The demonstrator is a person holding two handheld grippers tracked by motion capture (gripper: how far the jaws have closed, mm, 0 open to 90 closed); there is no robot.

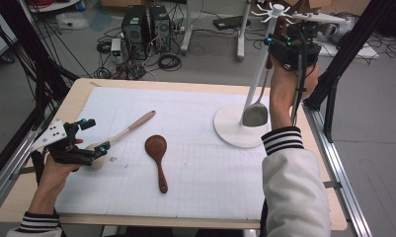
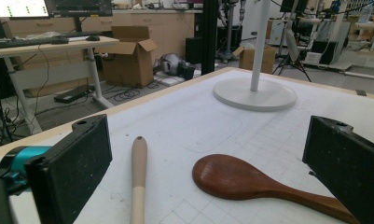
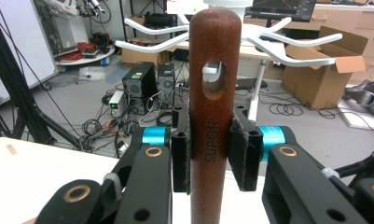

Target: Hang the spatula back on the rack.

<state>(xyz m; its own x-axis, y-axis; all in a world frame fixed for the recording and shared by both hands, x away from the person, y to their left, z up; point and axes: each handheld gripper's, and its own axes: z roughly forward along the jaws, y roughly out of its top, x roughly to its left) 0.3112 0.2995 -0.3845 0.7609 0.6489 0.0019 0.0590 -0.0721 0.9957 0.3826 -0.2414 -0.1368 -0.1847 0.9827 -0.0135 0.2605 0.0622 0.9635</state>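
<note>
Now raise the dark-brown wooden handle of the grey-headed spatula (image 3: pixel 211 116) until its hanging hole sits level with a hook tip of the white metal utensil stand (image 1: pixel 258 74), just beyond the right gripper (image 3: pixel 209 154). Right gripper clamped on the handle below the hole, pads pressing both sides; keep that squeeze firm so the tool cannot twist. Spatula hanging upright beneath the gripper, grey head (image 1: pixel 255 115) just above the stand's round base. Line up hole and hook by small sideways shifts, then push forward and lower gently before letting go. Avoid knocking the pole. Left gripper (image 2: pixel 208 168) jaws wide apart, holding nothing, resting low on the bench (image 1: pixel 185 123); pale wooden spoon (image 2: pixel 139 182) and reddish-brown wooden rice paddle (image 2: pixel 250 184) lying between and ahead of its jaws, ready for later.
</note>
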